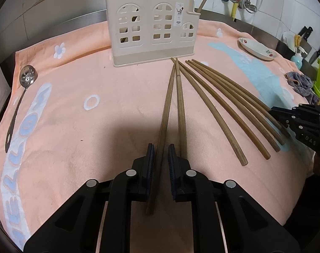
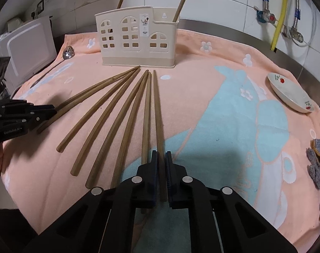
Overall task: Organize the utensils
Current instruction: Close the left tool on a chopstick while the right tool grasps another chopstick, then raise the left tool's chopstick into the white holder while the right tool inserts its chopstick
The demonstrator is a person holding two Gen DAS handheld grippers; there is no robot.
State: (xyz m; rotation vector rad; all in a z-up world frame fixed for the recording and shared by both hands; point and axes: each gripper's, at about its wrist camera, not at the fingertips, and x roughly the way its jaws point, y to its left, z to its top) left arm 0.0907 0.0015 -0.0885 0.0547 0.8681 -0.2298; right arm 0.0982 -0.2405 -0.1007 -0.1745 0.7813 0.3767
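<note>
Peach towel [image 1: 75, 109] fills both frames, soft and loose, so your chopsticks can drag or roll on it. At upper centre the beige utensil holder [image 1: 151, 29] stands light and tippable; a long stick knocking its rim could topple it. Lower centre, your left gripper [image 1: 161, 154] sits narrowly parted around the leftmost chopstick [image 1: 167, 105], its neighbour just beside. Your right gripper [image 2: 161, 158] brackets the rightmost chopstick [image 2: 158, 109]; whether either grips, I cannot tell.

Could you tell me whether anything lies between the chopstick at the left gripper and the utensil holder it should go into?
Nothing visible does. The chopstick between the left gripper fingers points across bare towel towards the utensil holder; the other chopsticks fan off to its right.
</note>
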